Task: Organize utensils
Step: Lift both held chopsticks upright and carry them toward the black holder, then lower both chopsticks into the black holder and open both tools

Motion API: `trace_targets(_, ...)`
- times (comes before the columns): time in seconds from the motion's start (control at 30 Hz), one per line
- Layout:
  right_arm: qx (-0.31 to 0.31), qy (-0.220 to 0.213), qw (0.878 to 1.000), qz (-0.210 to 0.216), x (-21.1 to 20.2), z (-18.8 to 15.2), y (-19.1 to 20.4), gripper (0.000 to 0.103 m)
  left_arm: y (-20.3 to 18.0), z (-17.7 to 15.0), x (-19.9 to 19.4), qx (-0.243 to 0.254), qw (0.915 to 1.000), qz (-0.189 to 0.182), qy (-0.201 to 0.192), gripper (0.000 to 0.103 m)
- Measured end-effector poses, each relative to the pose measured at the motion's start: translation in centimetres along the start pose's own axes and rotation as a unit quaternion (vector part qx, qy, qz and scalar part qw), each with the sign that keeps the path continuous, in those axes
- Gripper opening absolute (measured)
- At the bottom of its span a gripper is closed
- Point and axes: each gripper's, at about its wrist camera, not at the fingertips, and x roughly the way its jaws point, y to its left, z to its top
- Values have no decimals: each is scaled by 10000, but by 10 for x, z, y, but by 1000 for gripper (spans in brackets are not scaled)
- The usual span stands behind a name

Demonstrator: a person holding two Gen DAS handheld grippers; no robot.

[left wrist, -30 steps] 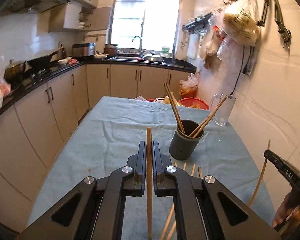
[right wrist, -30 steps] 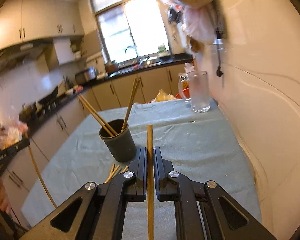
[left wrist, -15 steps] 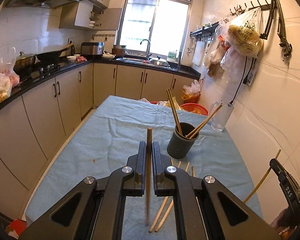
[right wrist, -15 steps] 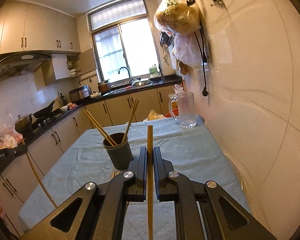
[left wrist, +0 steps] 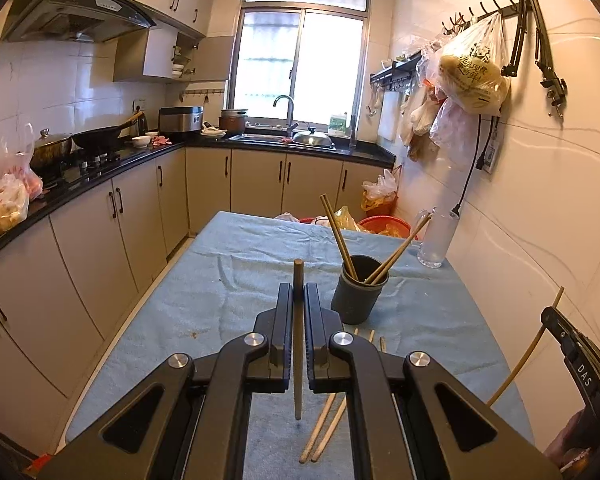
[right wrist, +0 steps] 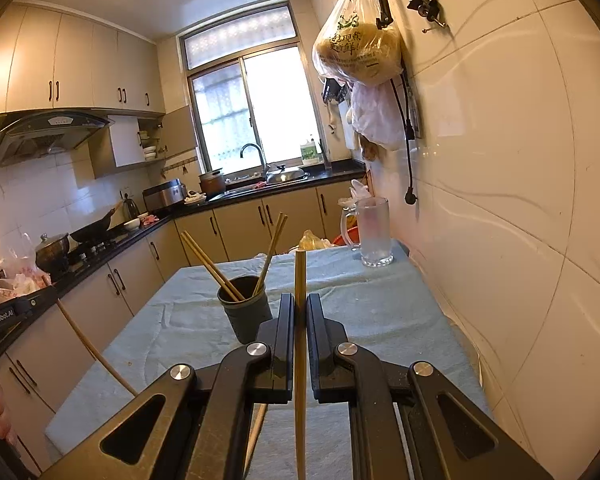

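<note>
My left gripper is shut on a wooden chopstick that stands upright between its jaws. The right gripper is likewise shut on a lighter chopstick. A dark round holder with several chopsticks leaning in it stands on the blue tablecloth, ahead and right of the left gripper, ahead and left of the right one. Loose chopsticks lie on the cloth below the left jaws. The right gripper with its chopstick shows at the left view's right edge; the left one's chopstick shows at the other view's left.
A frosted glass mug stands at the table's far right by the tiled wall. Red basins sit beyond the table. Cabinets and a black counter run along the left. Plastic bags hang from wall hooks.
Both grippers have pulled back and risen, each keeping its chopstick. The holder now looks smaller and farther off, and more of the room and ceiling shows.
</note>
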Motion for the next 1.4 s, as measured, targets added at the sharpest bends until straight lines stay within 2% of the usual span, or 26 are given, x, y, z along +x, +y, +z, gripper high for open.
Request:
trace_targets(0.53,-120,34,9998,132,9,9,12,7,-2,3,3,20,10000,11,-14,5)
trace_targets(0.87,-166,168,9993,292,32,14,22,7,-1,9,11,84,10000,12,32,5)
trace_targets(1.07,-198,232,9987,410,48,18,27,7,2,19,22,126,9997,-174,124,5)
trace_targets(1.4,-90,188,9977,651,76,45,24,7,-6,52,28,401,9958,-808,144,5)
